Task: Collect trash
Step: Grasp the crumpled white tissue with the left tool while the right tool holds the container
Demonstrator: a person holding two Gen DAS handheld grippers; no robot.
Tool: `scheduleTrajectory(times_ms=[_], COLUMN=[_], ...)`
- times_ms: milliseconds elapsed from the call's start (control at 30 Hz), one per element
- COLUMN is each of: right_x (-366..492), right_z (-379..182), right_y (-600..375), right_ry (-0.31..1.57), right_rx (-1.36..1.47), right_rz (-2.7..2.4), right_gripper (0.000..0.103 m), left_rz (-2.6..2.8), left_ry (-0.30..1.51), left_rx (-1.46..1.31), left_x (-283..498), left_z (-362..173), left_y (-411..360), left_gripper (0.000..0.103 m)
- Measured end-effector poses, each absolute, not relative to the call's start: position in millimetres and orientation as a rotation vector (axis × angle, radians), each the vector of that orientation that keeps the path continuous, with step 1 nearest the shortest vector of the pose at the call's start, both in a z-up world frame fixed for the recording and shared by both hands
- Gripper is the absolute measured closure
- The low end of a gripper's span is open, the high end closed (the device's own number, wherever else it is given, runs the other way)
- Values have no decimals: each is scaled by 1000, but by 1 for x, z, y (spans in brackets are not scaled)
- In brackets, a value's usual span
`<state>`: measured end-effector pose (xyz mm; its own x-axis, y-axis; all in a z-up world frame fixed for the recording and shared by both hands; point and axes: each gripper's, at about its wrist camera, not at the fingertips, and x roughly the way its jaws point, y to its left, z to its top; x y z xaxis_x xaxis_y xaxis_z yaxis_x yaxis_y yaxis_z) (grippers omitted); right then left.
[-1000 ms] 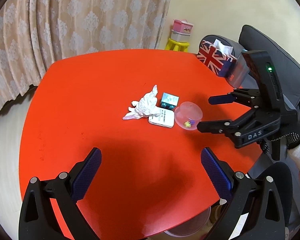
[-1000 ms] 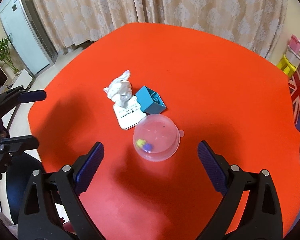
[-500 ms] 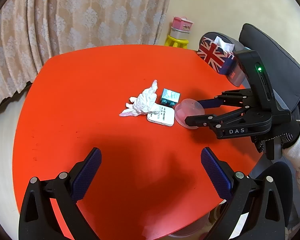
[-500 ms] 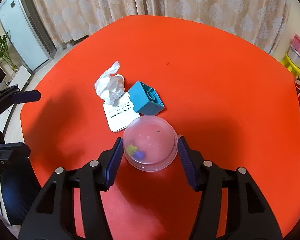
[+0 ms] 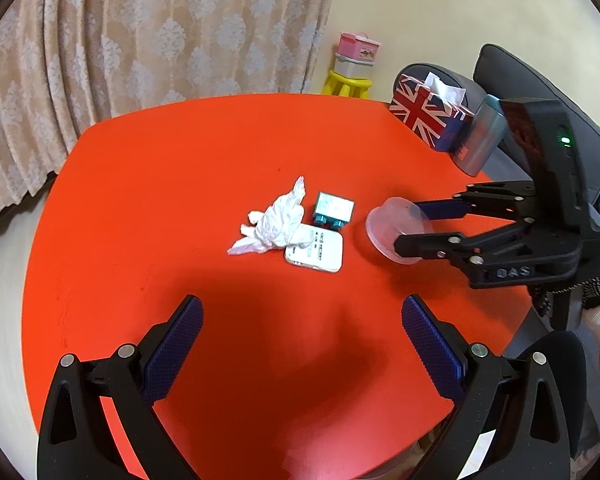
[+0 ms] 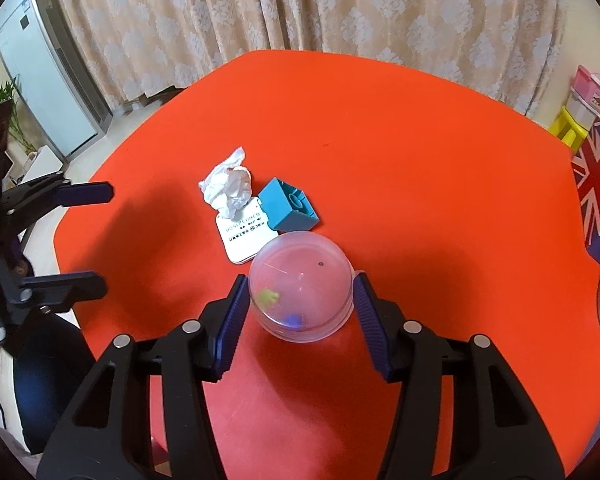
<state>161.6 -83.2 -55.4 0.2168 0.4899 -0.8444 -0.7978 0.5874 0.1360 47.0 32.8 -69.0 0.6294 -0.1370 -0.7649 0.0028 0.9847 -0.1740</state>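
Clear plastic is what I am handling now: one domed capsule [image 6: 300, 284] sits between my right gripper's [image 6: 300, 300] blue pads, which are closing onto its sides, the left pad touching and the right one at its rim. From the left wrist view the dome looks tipped up off the red table [image 5: 180, 160], so I judge the grip has it. It should be light, stiff and slick, prone to squirting out or cracking if squeezed hard, so I take it across its widest band near the base, where the pads sit now. Two small bits, one green and one blue, rattle inside.

Going left to right across the table: my left gripper [image 5: 300, 344] hangs wide open over bare tabletop, holding nothing. Next lies one crumpled white tissue [image 6: 228, 190], soft and nearly weightless, best pinched at its bunched middle. Touching it is one flat white card [image 6: 246, 236], thin and hard to get under; I would slide it to an edge. One teal toy block [image 6: 288, 210] rests on the card's corner, rigid and easy by its flat sides. Far right stands one Union Jack tissue box [image 5: 428, 114].
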Motion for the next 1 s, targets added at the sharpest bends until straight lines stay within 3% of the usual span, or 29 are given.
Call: scheduleTrajectory(times_ms=[833, 967, 1000], right_x=[165, 166, 167], right_z=[-43, -45, -45], right_y=[-116, -117, -118], right_ry=[1002, 1005, 1006], right_rx=[-319, -317, -313], right_rz=[879, 876, 876], right_gripper=[50, 50, 50], left_rz=[-78, -84, -88], left_ry=[969, 993, 1003], left_rx=[-150, -146, -147], left_x=[125, 131, 131], left_z=[-92, -99, -101], left_y=[47, 47, 47], left_gripper=[9, 43, 56])
